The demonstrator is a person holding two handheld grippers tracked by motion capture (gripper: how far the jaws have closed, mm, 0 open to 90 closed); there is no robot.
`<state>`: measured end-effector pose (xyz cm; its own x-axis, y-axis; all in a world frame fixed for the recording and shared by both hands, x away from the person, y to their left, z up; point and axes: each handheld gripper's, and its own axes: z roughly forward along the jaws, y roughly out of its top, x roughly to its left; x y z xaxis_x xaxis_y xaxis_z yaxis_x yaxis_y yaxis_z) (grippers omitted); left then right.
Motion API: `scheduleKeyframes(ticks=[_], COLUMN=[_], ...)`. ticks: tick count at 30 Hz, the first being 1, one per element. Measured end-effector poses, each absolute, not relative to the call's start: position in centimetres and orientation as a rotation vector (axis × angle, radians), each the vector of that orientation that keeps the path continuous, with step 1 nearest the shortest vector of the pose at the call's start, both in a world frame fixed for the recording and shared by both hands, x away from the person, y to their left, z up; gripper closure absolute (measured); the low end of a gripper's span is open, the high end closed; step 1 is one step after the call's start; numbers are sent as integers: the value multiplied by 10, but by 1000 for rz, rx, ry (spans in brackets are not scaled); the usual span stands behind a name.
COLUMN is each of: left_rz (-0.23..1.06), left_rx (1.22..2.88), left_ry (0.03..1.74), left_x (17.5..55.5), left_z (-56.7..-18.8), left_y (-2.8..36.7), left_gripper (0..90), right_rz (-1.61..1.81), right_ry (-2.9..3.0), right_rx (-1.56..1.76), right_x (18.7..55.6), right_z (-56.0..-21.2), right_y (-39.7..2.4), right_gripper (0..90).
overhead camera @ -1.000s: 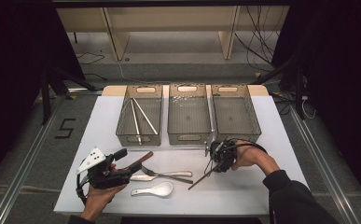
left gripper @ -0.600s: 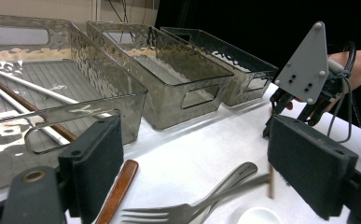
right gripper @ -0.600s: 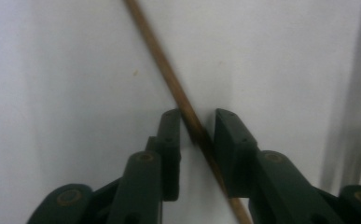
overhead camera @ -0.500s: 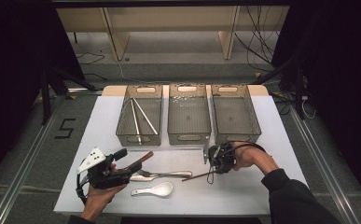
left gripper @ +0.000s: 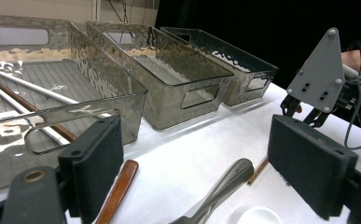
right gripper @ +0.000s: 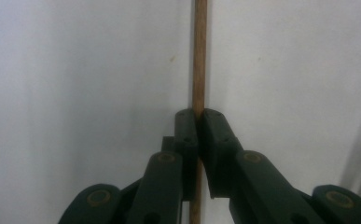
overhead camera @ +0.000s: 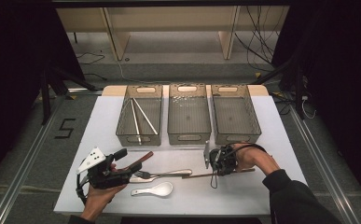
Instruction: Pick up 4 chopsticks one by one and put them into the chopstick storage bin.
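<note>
A thin brown chopstick (overhead camera: 197,175) lies across the white table (overhead camera: 281,140) in front of the right bin. My right gripper (overhead camera: 217,171) points down at it. Its jaws have just been closing and now pinch the chopstick (right gripper: 199,56) at the fingertips, as the right gripper (right gripper: 200,114) view shows. My left gripper (overhead camera: 130,160) rests low at the front left with its jaws wide open. Between its pads (left gripper: 96,163) I see a brown wooden handle (left gripper: 117,191) and a metal utensil handle (left gripper: 225,182), neither touched.
Three clear bins stand in a row at the back: the left bin (overhead camera: 138,139) holds a pair of pale chopsticks (overhead camera: 143,115), with the middle bin (overhead camera: 189,138) and right bin (overhead camera: 236,138) beside it. A white spoon (overhead camera: 155,190) and a metal utensil (overhead camera: 169,173) lie at the front centre.
The brown chopstick has swung from a slant to lie nearly level across the table. The right gripper's jaws have shut on it. The left gripper has stayed put.
</note>
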<state>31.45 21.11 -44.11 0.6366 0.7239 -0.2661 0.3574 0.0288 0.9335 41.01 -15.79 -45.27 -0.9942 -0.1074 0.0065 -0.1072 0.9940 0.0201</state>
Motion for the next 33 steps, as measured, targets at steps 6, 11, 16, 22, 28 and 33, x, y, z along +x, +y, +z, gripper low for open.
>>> scheduleKeyframes(ticks=[6,11,16,22,28,33], left_rz=[359,360,359,359,360,360], left_rx=[1578,1578,1578,1578,1579,1578], left_ry=[922,922,922,922,922,922], left_x=[314,314,314,315,315,315], left_z=[-441,-441,-441,-441,-441,-441], left_y=[211,211,211,211,211,211], left_gripper=[179,179,179,179,179,179], right_rz=[-78,-158,-213,-277,-382,-504], right_ry=[-3113,-3118,-3133,-3148,-3161,-3170], right_rx=[156,132,84,27,-69,-142], right_x=[408,408,411,415,420,426], right_z=[-446,-438,-432,-422,-408,-397], right_y=[-161,-161,-158,-155,-151,-146], right_gripper=[856,857,857,858,858,858])
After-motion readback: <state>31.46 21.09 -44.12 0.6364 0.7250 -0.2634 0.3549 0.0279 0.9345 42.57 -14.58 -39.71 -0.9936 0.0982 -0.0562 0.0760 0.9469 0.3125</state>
